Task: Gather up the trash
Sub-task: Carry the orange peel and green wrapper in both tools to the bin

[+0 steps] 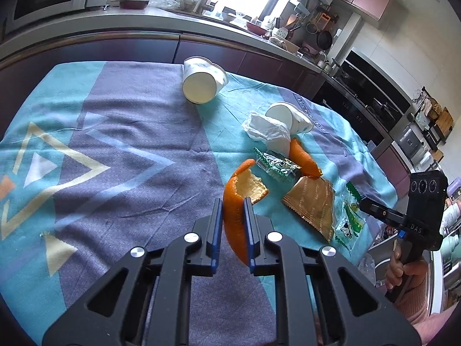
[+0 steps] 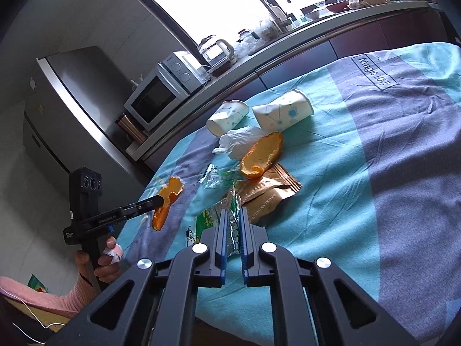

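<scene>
My left gripper (image 1: 232, 201) is shut on a curled orange peel (image 1: 234, 222); in the right wrist view the orange peel (image 2: 164, 204) hangs from the left gripper (image 2: 161, 200) just above the cloth. My right gripper (image 2: 233, 212) is shut on a clear green-printed wrapper (image 2: 234, 232), seen in the left wrist view as the green-printed wrapper (image 1: 350, 222) under the right gripper (image 1: 363, 203). On the cloth lie a second orange peel (image 2: 260, 155), a gold wrapper (image 2: 268, 196), a crumpled tissue (image 2: 239, 139), a small foil wrapper (image 2: 213, 177) and two tipped paper cups (image 2: 227, 116) (image 2: 283, 111).
A teal and grey patterned cloth (image 1: 129, 144) covers the table. Behind its far edge runs a kitchen counter (image 1: 173, 17) with a microwave (image 2: 157, 95) and a kettle (image 2: 216, 49). A steel fridge (image 2: 75, 109) stands at the left. A hand in a pink sleeve (image 2: 106, 262) holds each tool.
</scene>
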`<state>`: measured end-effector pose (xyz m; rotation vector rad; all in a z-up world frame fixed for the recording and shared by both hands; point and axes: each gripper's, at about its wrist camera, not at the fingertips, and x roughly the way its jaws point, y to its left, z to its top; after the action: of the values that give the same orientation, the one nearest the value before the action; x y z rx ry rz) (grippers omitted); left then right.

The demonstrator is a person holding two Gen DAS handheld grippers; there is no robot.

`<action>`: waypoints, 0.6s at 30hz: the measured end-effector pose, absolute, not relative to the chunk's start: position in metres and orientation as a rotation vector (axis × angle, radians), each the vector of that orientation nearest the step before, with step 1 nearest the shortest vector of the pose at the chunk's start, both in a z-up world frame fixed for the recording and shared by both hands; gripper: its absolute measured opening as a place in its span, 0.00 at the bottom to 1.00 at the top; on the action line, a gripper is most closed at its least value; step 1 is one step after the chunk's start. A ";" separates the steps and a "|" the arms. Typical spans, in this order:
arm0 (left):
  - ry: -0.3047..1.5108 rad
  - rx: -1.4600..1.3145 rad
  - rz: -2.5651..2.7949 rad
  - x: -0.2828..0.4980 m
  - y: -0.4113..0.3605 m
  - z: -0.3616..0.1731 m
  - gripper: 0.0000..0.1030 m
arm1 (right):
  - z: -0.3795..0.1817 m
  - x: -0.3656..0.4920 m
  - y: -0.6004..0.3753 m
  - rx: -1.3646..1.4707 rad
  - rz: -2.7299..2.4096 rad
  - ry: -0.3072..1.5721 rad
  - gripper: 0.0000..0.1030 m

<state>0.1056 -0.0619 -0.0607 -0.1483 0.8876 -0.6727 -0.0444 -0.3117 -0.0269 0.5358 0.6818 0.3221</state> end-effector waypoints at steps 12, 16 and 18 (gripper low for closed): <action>0.828 -0.158 -0.618 0.088 -0.024 -0.043 0.14 | -0.023 -0.020 -0.264 0.516 0.429 0.693 0.07; 0.812 -0.163 -0.598 0.082 -0.010 -0.038 0.14 | -0.020 -0.009 -0.247 0.509 0.473 0.696 0.07; 0.805 -0.168 -0.588 0.080 -0.003 -0.037 0.14 | -0.019 -0.004 -0.238 0.505 0.492 0.701 0.07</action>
<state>0.0798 -0.0029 -0.0365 -0.1675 0.8053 -0.5883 -0.0035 -0.2378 -0.0191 0.5046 0.7006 0.4922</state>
